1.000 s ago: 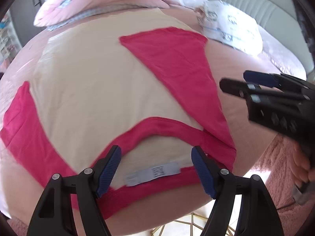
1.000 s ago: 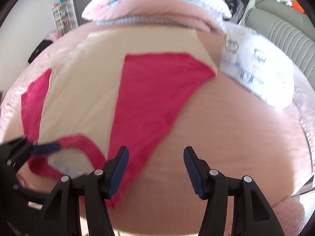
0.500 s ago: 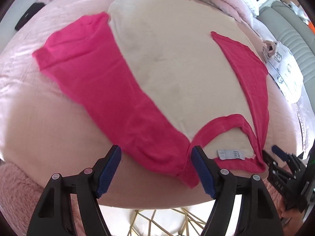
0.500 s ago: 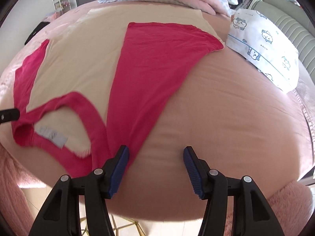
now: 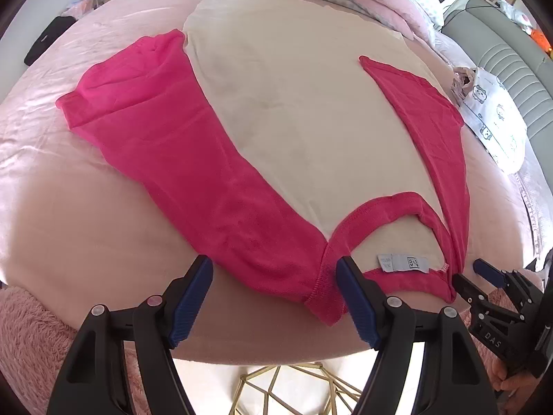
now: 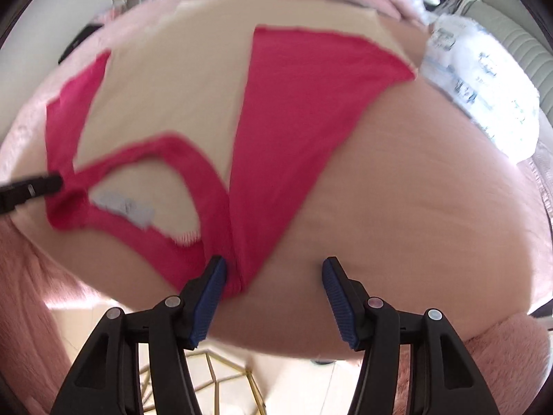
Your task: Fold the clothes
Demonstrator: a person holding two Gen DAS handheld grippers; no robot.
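A cream T-shirt [image 5: 293, 121] with hot-pink sleeves and a pink collar [image 5: 380, 207] lies flat on a pink bed, neck end nearest me, its label [image 5: 402, 263] showing. My left gripper [image 5: 273, 276] hangs open over the left shoulder seam. The pink sleeve [image 5: 172, 138] runs between its pads, and neither pad presses on it. My right gripper [image 6: 273, 269] stands open at the right shoulder, with its left pad beside the edge of the other pink sleeve [image 6: 293, 110]. It also shows in the left wrist view as the right gripper [image 5: 471, 275], beside the collar's corner.
A white printed pillow [image 5: 494, 121] lies right of the shirt, with pink bedding piled behind it. A grey padded headboard [image 5: 511, 55] stands at the far right. Below the bed edge are a gold wire frame [image 5: 276, 390] and a pink fluffy rug [image 5: 27, 328].
My left gripper has swung from over the collar to the left shoulder and rolled. My right gripper has sunk towards the right shoulder edge. The shirt lies as before.
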